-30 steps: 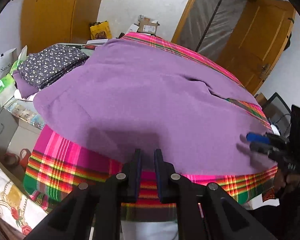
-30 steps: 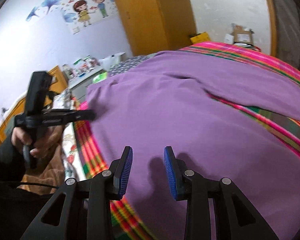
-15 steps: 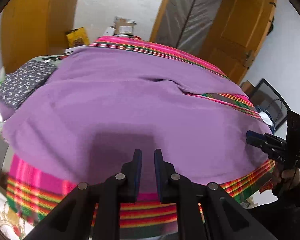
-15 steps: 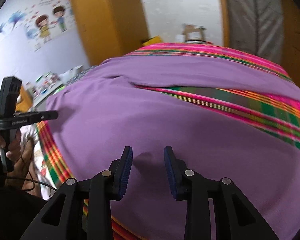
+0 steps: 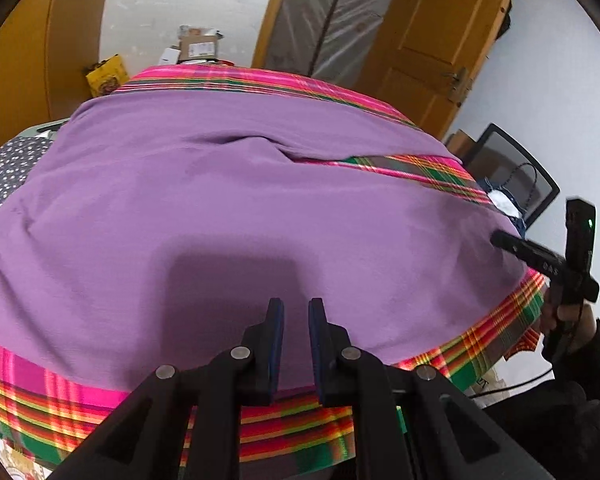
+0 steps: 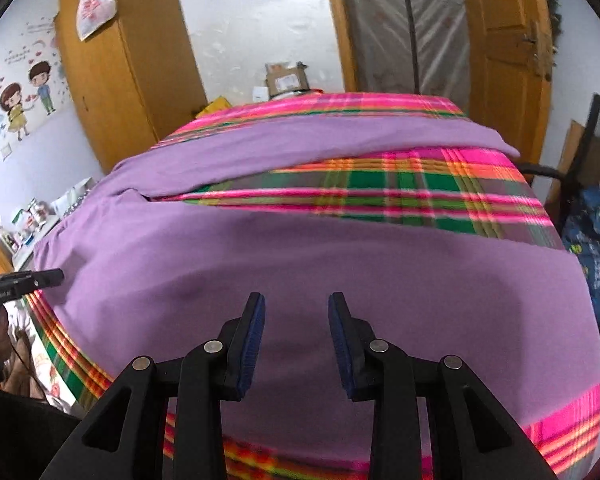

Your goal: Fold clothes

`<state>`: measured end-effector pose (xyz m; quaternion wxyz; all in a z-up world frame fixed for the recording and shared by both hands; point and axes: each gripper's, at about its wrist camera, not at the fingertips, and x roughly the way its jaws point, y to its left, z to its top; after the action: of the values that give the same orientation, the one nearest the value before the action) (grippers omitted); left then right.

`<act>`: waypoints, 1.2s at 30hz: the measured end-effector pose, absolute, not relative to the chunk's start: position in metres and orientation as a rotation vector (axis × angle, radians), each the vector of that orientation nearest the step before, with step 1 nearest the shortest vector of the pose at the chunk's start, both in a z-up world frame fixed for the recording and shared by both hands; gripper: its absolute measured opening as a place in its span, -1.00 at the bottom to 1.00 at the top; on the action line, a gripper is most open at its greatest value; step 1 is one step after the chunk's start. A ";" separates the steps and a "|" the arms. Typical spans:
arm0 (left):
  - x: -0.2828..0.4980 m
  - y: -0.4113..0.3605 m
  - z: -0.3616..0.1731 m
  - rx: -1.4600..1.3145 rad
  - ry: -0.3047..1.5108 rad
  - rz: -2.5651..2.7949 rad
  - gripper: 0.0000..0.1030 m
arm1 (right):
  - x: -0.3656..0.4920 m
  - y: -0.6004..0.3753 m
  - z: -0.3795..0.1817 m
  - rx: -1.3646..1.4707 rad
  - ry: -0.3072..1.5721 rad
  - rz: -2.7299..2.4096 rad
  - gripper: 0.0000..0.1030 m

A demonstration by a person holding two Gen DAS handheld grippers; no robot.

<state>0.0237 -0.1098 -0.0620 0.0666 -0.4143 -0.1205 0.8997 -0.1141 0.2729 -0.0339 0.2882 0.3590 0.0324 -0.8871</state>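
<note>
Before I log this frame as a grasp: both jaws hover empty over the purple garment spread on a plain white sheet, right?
Not quite. The purple garment lies on a bright plaid cover in pink, green and orange, not a plain white sheet; the right wrist view shows it. Both the left gripper and right gripper are empty.

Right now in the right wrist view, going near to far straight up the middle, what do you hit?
Right gripper, open → near leg of the purple trousers → strip of plaid bedspread → far trouser leg → plaid bed edge → cardboard box → white wall.
</note>
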 end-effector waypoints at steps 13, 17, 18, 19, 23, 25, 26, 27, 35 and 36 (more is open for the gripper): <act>0.018 -0.122 -0.053 -1.245 -0.370 2.798 -0.76 | -0.154 0.194 -0.032 1.016 0.156 -2.242 -0.34; 0.009 -0.136 -0.050 -1.277 -0.395 2.853 -0.76 | -0.168 0.185 -0.040 1.074 0.190 -2.253 -0.34; 0.007 -0.138 -0.050 -1.284 -0.395 2.866 -0.76 | -0.170 0.185 -0.040 1.080 0.180 -2.256 -0.34; 0.005 -0.141 -0.049 -1.291 -0.393 2.878 -0.76 | -0.172 0.186 -0.040 1.080 0.169 -2.259 -0.34; -0.002 -0.150 -0.045 -1.299 -0.402 2.917 -0.76 | -0.171 0.191 -0.032 1.046 0.137 -2.267 -0.34; -0.007 -0.151 -0.045 -1.302 -0.405 2.934 -0.76 | -0.168 0.192 -0.028 1.021 0.120 -2.259 -0.32; -0.009 -0.151 -0.045 -1.305 -0.409 2.940 -0.76 | -0.167 0.192 -0.026 1.010 0.111 -2.252 -0.29; -0.010 -0.151 -0.045 -1.310 -0.415 2.943 -0.76 | -0.165 0.192 -0.025 0.999 0.104 -2.241 -0.28; -0.016 -0.147 -0.048 -1.349 -0.421 2.959 -0.76 | -0.149 0.187 -0.020 0.900 0.086 -2.184 -0.25; -0.016 -0.146 -0.049 -1.355 -0.419 2.965 -0.76 | -0.148 0.187 -0.020 0.892 0.075 -2.180 -0.25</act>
<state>-0.0164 -0.1458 -0.0486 -0.0727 -0.4112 -0.1271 0.8997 -0.1478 0.1866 -0.0204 0.3824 0.3498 0.0295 -0.8547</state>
